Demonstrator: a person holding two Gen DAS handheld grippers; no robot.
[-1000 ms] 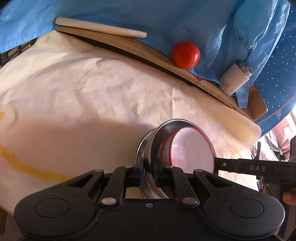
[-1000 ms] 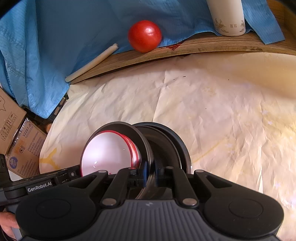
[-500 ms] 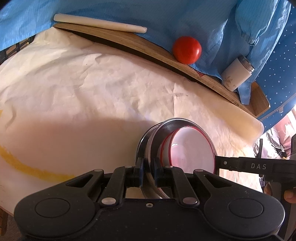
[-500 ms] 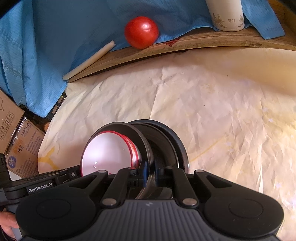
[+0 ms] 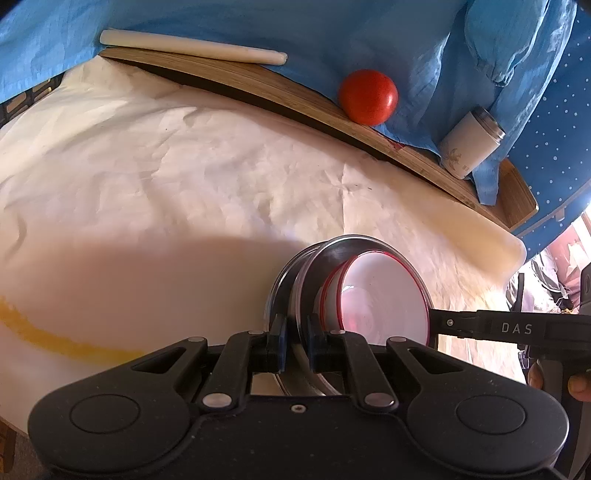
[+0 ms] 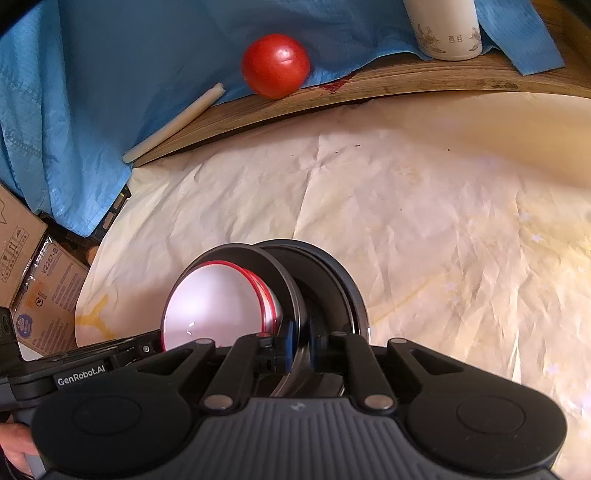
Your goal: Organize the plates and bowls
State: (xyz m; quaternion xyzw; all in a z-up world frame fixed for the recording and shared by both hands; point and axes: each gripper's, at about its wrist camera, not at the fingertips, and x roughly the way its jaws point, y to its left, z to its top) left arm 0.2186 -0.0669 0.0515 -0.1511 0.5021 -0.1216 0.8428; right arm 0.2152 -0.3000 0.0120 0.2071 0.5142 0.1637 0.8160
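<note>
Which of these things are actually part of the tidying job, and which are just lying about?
Part of the job:
metal plates, held on edge by the left gripper and right gripper
red-rimmed bowl nested in them

Just lying about:
tomato
white cup
white stick
blue cloth
cardboard boxes

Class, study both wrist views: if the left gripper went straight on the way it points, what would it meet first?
Probably the paper-covered table, then the wooden board near the tomato; depth is unclear. The left gripper carries the metal plate.

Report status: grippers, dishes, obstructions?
Left gripper, right gripper both clamp the metal plate rim. Red-rimmed bowl nested inside, stack airborne. Paper-covered table below.
</note>
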